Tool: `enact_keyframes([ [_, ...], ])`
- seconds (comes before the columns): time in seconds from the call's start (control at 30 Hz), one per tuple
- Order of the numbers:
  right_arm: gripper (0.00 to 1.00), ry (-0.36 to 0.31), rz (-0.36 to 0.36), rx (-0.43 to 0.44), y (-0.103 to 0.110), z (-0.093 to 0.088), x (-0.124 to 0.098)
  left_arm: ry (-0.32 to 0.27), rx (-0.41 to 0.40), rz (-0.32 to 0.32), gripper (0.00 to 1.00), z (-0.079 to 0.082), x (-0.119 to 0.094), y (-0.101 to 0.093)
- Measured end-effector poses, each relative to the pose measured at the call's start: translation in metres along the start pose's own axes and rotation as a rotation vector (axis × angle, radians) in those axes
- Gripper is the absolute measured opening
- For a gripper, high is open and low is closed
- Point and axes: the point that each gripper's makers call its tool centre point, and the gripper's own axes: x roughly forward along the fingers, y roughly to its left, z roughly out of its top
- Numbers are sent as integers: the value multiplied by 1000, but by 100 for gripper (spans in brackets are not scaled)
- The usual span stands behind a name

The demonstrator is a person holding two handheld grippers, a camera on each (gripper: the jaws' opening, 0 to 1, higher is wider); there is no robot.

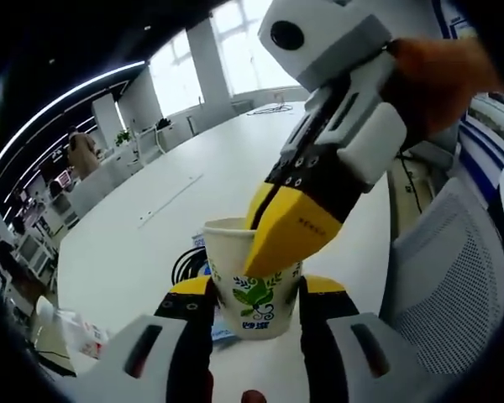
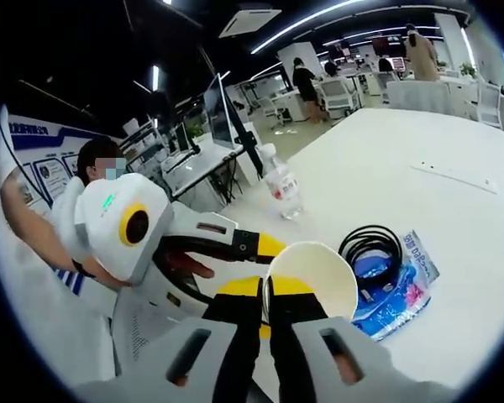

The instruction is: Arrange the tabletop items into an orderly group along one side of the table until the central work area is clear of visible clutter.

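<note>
A white paper cup [image 1: 254, 306] with a green leaf print stands upright on the white table [image 1: 143, 252]. My left gripper [image 1: 256, 312] has its yellow-tipped jaws pressed against the cup's two sides, low down. My right gripper [image 1: 267, 252] comes in from the upper right, and its yellow jaws pinch the cup's rim, one inside and one outside. In the right gripper view my right gripper [image 2: 267, 304] is shut on the near rim of the cup [image 2: 319, 270], which looks empty inside. The left gripper [image 2: 270, 248] reaches the cup from the left, held by a hand.
A coiled black cable [image 2: 371, 242] lies on a blue packet [image 2: 399, 294] just beyond the cup. A clear water bottle [image 2: 281, 189] stands farther off near the table's edge. A mesh chair [image 1: 454, 260] sits beside the table. A wrapped packet [image 1: 80, 334] lies at the near left.
</note>
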Motion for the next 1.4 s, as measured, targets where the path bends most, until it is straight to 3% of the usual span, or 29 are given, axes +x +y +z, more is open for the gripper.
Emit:
enact_keyframes([
  [0.2,0,10,1,-13,-1,2,8,36,28,22,40,-8,-1,6],
  [0.87,0,7,24,-41,-9,23,19,11,-176,105,44,-27,-19,39],
  [1.4,0,14,-7,-40,-33,34,41,-33,-363,174,44,-45,-44,59],
])
